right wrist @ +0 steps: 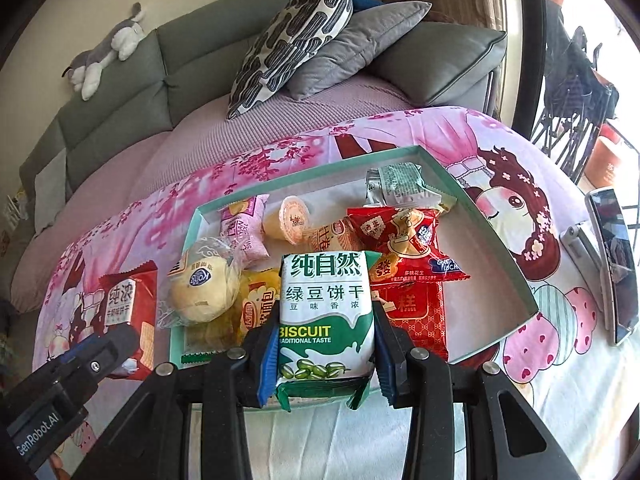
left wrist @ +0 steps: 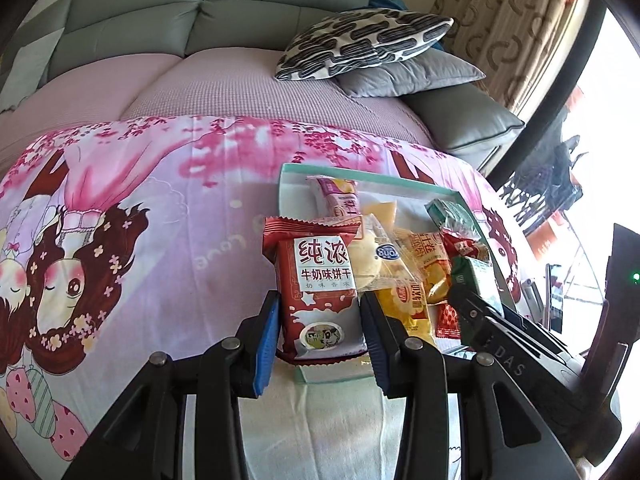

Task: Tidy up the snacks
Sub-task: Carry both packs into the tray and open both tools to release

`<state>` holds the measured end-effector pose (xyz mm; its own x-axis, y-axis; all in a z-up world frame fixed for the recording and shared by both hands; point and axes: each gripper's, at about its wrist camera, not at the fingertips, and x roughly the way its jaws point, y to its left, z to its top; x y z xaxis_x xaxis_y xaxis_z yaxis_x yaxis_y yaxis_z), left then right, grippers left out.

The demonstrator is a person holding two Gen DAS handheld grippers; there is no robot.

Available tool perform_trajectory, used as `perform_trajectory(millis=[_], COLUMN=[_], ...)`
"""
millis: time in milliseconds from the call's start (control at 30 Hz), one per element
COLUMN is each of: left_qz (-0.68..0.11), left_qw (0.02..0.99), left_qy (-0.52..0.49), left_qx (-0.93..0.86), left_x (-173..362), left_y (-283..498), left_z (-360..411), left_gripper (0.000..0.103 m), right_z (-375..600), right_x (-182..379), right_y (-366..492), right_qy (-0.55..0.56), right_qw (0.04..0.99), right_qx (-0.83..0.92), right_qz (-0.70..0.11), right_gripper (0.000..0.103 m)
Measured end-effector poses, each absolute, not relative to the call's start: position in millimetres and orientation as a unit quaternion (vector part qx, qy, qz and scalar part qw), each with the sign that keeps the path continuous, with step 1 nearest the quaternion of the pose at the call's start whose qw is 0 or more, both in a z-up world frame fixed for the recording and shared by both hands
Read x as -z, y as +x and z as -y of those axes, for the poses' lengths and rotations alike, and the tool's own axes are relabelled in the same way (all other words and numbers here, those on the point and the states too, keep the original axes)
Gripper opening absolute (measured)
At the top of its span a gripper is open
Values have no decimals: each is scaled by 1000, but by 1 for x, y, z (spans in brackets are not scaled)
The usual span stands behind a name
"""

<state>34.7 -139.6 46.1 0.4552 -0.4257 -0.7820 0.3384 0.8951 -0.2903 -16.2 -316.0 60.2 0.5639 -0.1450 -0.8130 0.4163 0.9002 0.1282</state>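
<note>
My left gripper (left wrist: 320, 340) is shut on a red milk biscuit pack (left wrist: 316, 280), held upright at the near left corner of a teal-rimmed tray (left wrist: 360, 174). My right gripper (right wrist: 326, 360) is shut on a green-and-white mung bean biscuit pack (right wrist: 326, 312), upright over the near edge of the tray (right wrist: 480, 216). In the tray lie a bun in clear wrap (right wrist: 200, 292), a yellow pack (right wrist: 256, 300), red packs (right wrist: 404, 236), a jelly cup (right wrist: 292, 220), a pink pack (right wrist: 244, 224) and a grey-green pack (right wrist: 400, 184).
The tray rests on a pink cartoon-print cloth (left wrist: 160, 200) over a table. A phone on a stand (right wrist: 612, 260) sits at the right edge. Behind is a grey-green sofa (left wrist: 160, 12) with patterned and grey cushions (right wrist: 296, 36) and a plush toy (right wrist: 104, 52).
</note>
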Motion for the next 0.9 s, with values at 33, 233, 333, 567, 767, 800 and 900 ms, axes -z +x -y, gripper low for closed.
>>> perform_trajectory(millis=[33, 233, 333, 567, 767, 800, 900], left_qz=[-470, -478, -482, -494, -508, -511, -516], left_qw=[852, 847, 844, 833, 828, 828, 825], left_qy=[-44, -30, -21, -2, 4, 4, 0], left_qx=[226, 232, 235, 247, 235, 233, 230], left_x=[-46, -38, -34, -22, -11, -10, -7], left_y=[35, 35, 34, 34, 37, 38, 40], left_z=[142, 155, 163, 181, 183, 183, 182], left_gripper=[42, 42, 40, 37, 37, 37, 37], right_z=[316, 319, 320, 324, 324, 324, 323], right_x=[-59, -56, -52, -39, -33, -32, -31], right_y=[-16, -15, -14, -11, -8, -7, -7], right_qy=[156, 154, 154, 154, 152, 150, 148], right_qw=[870, 868, 865, 854, 848, 847, 845], right_qx=[161, 163, 165, 167, 165, 166, 166], right_qz=[-439, -442, -448, -468, -480, -482, -486], right_gripper=[42, 42, 42, 42, 42, 42, 42])
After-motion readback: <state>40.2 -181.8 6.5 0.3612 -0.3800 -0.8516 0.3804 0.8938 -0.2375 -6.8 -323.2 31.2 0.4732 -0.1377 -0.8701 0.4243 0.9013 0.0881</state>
